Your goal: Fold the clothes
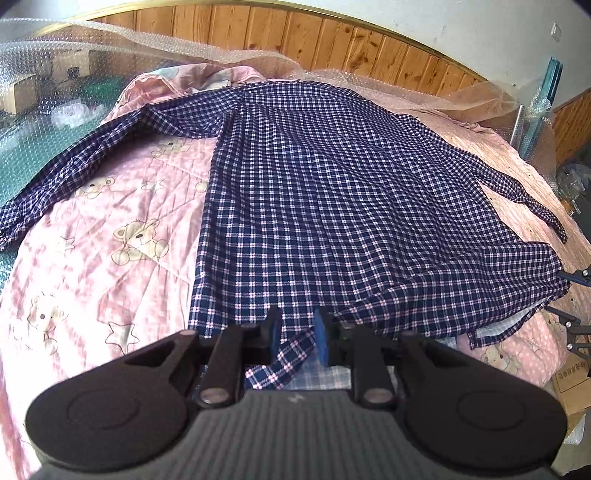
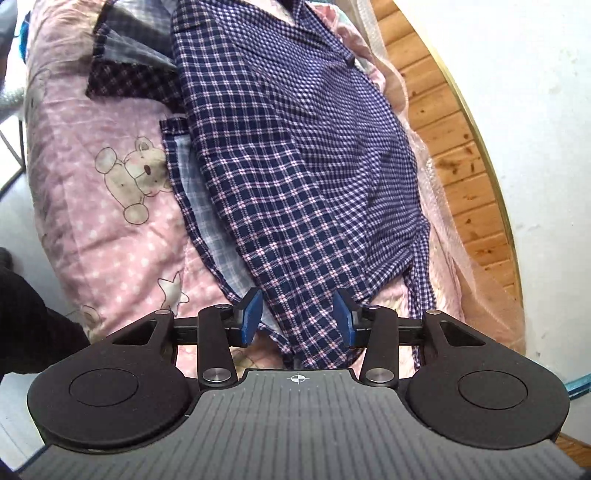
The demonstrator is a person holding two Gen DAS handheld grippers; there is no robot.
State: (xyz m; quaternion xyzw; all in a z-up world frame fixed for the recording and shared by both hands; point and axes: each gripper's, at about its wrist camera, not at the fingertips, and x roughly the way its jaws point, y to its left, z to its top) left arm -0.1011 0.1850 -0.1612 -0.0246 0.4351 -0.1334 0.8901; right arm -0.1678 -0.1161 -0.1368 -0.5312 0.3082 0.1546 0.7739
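A navy-and-pink checked shirt [image 1: 332,192] is lying spread out, back side up, on a pink quilt [image 1: 110,229] printed with teddy bears and stars, its two sleeves reaching out to either side. The left gripper [image 1: 295,332] is sitting at the shirt's hem with its blue pads [image 1: 320,334] closing in on a strip of the checked fabric, pinching it between them. The right gripper [image 2: 298,319] is hovering over one edge of the shirt [image 2: 295,155] with its jaws standing apart, fabric lying between and beneath the blue pads [image 2: 252,319] without being squeezed. Bubble wrap [image 1: 110,40] and a wooden panelled wall [image 1: 295,33] are showing behind the quilt [image 2: 96,229]
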